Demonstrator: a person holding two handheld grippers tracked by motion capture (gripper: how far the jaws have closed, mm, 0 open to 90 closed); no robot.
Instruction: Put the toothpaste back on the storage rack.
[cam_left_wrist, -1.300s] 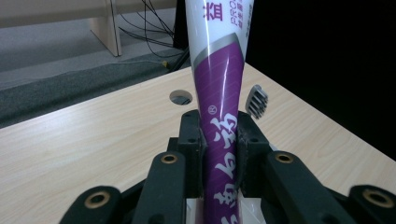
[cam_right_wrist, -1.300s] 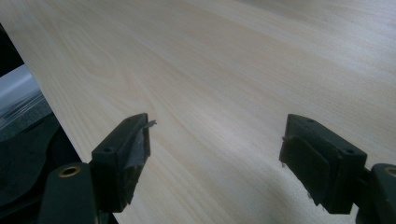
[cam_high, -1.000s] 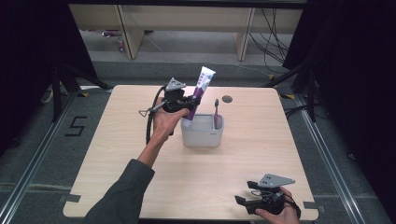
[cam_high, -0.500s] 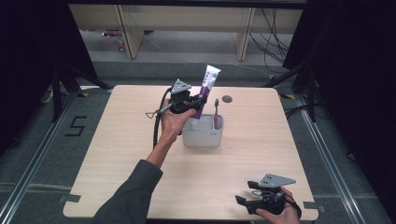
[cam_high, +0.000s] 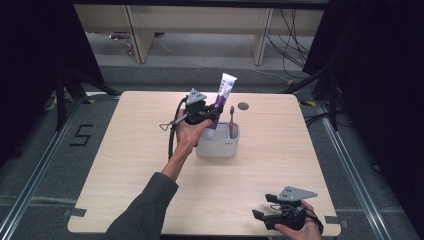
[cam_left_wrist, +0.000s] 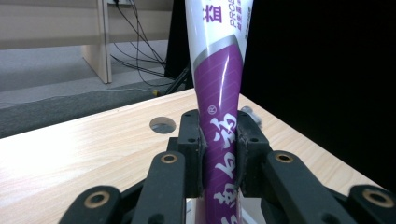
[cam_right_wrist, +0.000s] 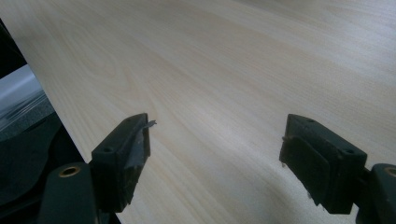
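Note:
A purple and white toothpaste tube (cam_high: 224, 90) stands nearly upright, tilted a little to the right, with my left gripper (cam_high: 214, 113) shut on its purple lower half. The left gripper view has both pads pressed against the toothpaste tube (cam_left_wrist: 219, 93) inside my left gripper (cam_left_wrist: 219, 144). The tube's lower end dips behind the rim of a grey holder (cam_high: 220, 148) at the table's middle. A toothbrush (cam_high: 231, 122) stands in the holder's right side. My right gripper (cam_high: 262, 206) rests near the front right corner, open, with bare wood between the jaws of the right gripper (cam_right_wrist: 217, 144).
The light wooden table (cam_high: 140, 170) has a round cable hole (cam_high: 243, 106) behind the holder. A black cable (cam_high: 172, 137) hangs from the left gripper. Wooden shelving and floor cables lie beyond the far edge. Dark curtains flank both sides.
My left hand has carried the tube slightly right and down, bringing its lower end to the holder. The right gripper has stayed where it was.

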